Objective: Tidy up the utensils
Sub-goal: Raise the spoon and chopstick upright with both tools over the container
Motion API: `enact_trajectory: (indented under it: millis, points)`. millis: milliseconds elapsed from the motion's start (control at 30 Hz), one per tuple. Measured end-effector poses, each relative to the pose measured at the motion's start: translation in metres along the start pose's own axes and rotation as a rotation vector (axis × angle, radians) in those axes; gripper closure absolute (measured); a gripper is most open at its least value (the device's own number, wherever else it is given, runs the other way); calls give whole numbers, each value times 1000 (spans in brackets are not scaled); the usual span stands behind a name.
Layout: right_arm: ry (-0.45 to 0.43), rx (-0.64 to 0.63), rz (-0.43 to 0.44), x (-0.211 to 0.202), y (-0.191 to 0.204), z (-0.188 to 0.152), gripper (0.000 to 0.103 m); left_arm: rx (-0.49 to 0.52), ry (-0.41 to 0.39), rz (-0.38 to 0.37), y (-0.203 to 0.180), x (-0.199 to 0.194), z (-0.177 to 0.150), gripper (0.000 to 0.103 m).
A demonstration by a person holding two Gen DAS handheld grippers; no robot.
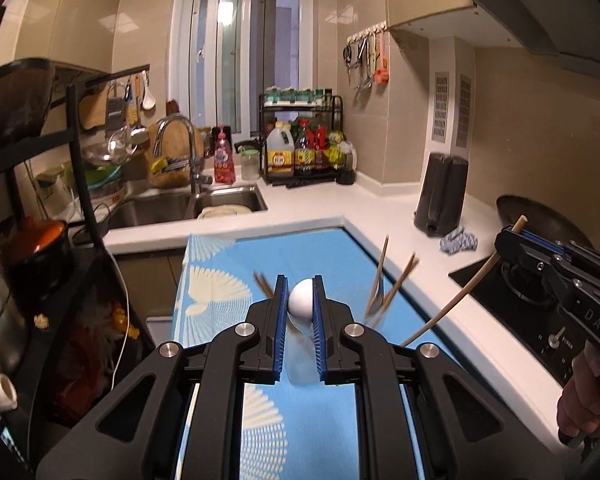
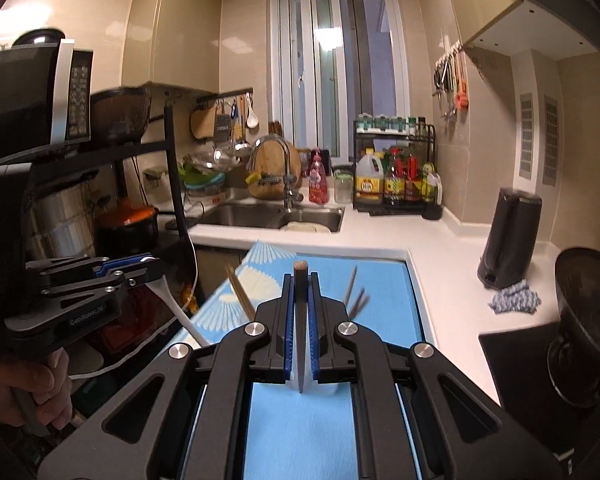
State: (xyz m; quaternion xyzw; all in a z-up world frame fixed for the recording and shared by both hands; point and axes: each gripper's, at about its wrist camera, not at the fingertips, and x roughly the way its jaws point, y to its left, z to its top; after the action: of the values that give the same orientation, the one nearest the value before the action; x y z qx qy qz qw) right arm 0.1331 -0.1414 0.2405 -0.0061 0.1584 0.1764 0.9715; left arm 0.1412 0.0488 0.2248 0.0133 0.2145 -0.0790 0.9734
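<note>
Left gripper (image 1: 300,304) pinching a white spoon (image 1: 301,300) between its blue pads, bowl end up in the left wrist view; seen from the right wrist camera as the left gripper (image 2: 140,268) at the left edge, with the spoon's white handle (image 2: 180,316) slanting down toward the blue patterned mat (image 2: 300,432).

Right gripper (image 2: 301,300) pressed onto a single chopstick (image 2: 300,320), dark in that close view, running along the gap between the pads with its blunt end poking out past the fingertips. From the left wrist camera, same chopstick (image 1: 448,304) pale and long, held in the right gripper (image 1: 512,236) above the right side of the surface, thin end sloping down toward the mat (image 1: 300,440).

More utensils standing beyond both grippers, over the mat: brown chopsticks (image 1: 396,280) with a metal fork or spoon, blurred, apparently in a clear container whose outline cannot be made out; another brown pair (image 2: 240,296) to the left.

White surface (image 1: 400,216) wrapping around the mat, sink (image 1: 204,200) behind, dark kettle (image 1: 440,196) and blue rag (image 1: 458,240) to the right.
</note>
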Motion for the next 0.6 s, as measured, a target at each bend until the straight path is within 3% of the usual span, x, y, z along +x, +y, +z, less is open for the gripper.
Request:
enact_trajectory:
  millis: [133,233,433,600]
  points:
    - [-49,12,3,16,-6,27,97,14,-52,5,-4,14,30,91]
    - [-50,22,0,38,-13,30,97,24,-50,15,-7,39,34,91]
    - [7,67,-1,88,-26,1,97,48,58,26,-11,109,7,91]
    - [72,47,11,114,-27,-29,97,73,110,16,-17,141,-25,91]
